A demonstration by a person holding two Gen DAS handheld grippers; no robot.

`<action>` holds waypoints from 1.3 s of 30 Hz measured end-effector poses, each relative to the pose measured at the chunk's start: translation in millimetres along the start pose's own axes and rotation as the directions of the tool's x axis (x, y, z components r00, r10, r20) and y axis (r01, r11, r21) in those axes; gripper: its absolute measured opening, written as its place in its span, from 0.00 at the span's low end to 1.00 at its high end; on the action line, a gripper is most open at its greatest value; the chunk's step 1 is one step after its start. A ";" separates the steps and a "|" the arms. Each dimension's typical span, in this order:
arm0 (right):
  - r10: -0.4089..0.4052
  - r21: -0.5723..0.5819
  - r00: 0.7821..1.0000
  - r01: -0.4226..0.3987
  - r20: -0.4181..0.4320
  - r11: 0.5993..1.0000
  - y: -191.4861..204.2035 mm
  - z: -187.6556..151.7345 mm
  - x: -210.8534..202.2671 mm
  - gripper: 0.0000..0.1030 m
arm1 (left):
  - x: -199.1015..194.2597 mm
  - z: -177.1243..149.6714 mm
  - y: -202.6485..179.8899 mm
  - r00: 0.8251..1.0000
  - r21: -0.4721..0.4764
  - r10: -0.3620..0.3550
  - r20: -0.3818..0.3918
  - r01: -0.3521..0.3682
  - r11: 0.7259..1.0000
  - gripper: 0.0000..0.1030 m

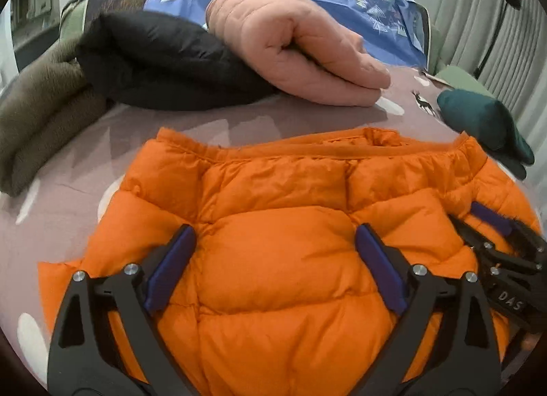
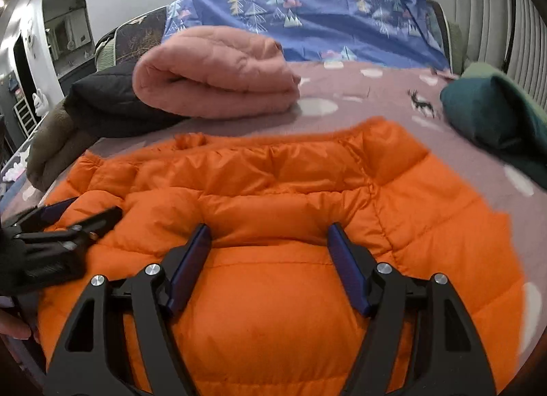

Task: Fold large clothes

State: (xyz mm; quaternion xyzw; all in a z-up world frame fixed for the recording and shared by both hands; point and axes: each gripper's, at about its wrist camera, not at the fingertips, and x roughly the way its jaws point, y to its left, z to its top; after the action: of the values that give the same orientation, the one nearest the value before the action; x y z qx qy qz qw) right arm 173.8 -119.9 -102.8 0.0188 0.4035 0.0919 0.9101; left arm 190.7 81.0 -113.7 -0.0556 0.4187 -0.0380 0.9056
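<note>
The orange puffer jacket (image 1: pixel 273 259) lies spread on the bed (image 1: pixel 68 190) straight ahead of and beneath both my grippers, with its gathered hem edge running crosswise at the far side. Its long axis, as I read it, runs toward me, away from that edge.

My left gripper (image 1: pixel 273 262) hangs over the middle quilted panels, jaws spread wide with nothing between them; I cannot tell whether the pads brush the fabric. My right gripper (image 2: pixel 268 259) sits alongside to the right, jaws also wide and empty, over the same padded body. The two are close together, the right one showing at the edge of the left view. Neither is clearly nearer the far edge.

The next fold, I judge, turns on reaching that far hem or the near bulk and bringing one onto the other. Puffy filling may spring back.

Beyond the jacket sit a folded pink garment (image 2: pixel 212 74), a black one (image 1: pixel 164 61) and a teal one (image 2: pixel 495 115).
</note>
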 end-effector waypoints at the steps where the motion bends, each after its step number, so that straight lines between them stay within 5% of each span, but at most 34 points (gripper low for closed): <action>1: -0.014 -0.013 1.000 0.014 -0.003 1.000 2.4 0.0 1.3 0.69 | 1.0 -0.7 -0.9 1.000 0.003 0.005 -0.001 -0.005 1.000 0.94; 8: -0.036 0.004 0.998 0.035 0.056 0.999 3.8 -5.5 -32.1 0.67 | 2.1 -5.6 -5.3 1.000 0.027 0.020 0.014 -0.021 0.999 0.94; 10: 0.052 0.027 0.993 -0.055 0.106 0.998 10.9 -16.3 -63.6 0.64 | 0.9 -6.1 -4.3 1.000 0.023 0.016 0.017 -0.017 1.000 0.94; 13: 0.098 -0.037 0.990 -0.094 0.102 0.995 32.6 -39.2 -83.8 0.50 | 0.3 -6.2 -3.2 1.000 0.019 0.009 0.017 -0.010 1.000 0.94; 14: 0.090 -0.057 0.993 -0.086 0.080 0.995 38.6 -50.6 -82.8 0.39 | -0.1 -6.3 -2.7 1.000 0.017 0.006 0.017 -0.006 1.000 0.94; 16: 0.059 -0.097 0.998 -0.056 0.036 0.994 45.5 -68.9 -69.0 0.33 | -0.1 -6.4 -2.0 1.000 0.016 -0.006 0.019 0.005 1.000 0.94; 22: 0.061 -0.099 0.998 -0.063 -0.022 0.993 41.4 -65.8 -53.7 0.31 | 0.4 -6.8 -2.0 1.000 0.016 -0.017 0.019 0.017 1.000 0.95; 29: 0.130 -0.110 0.989 -0.122 0.071 0.986 56.7 -101.5 -130.8 0.31 | -1.7 -8.7 1.2 0.999 0.007 -0.026 0.026 0.026 1.000 0.95; 33: 0.052 -0.118 0.999 -0.052 0.003 0.992 58.7 -133.2 -104.9 0.31 | -2.5 -8.6 0.7 0.999 0.008 -0.034 0.026 0.034 0.999 0.96; 39: 0.092 -0.106 0.993 -0.099 -0.076 0.989 53.5 -109.7 -109.5 0.31 | -2.7 -9.4 1.6 0.999 0.004 -0.036 0.028 0.036 0.999 0.96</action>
State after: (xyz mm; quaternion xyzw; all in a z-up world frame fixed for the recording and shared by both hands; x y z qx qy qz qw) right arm 12.7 -91.7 -90.9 -0.0153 0.4284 0.1581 0.8895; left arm 181.8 82.2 -117.9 -0.0623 0.4049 -0.0544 0.9106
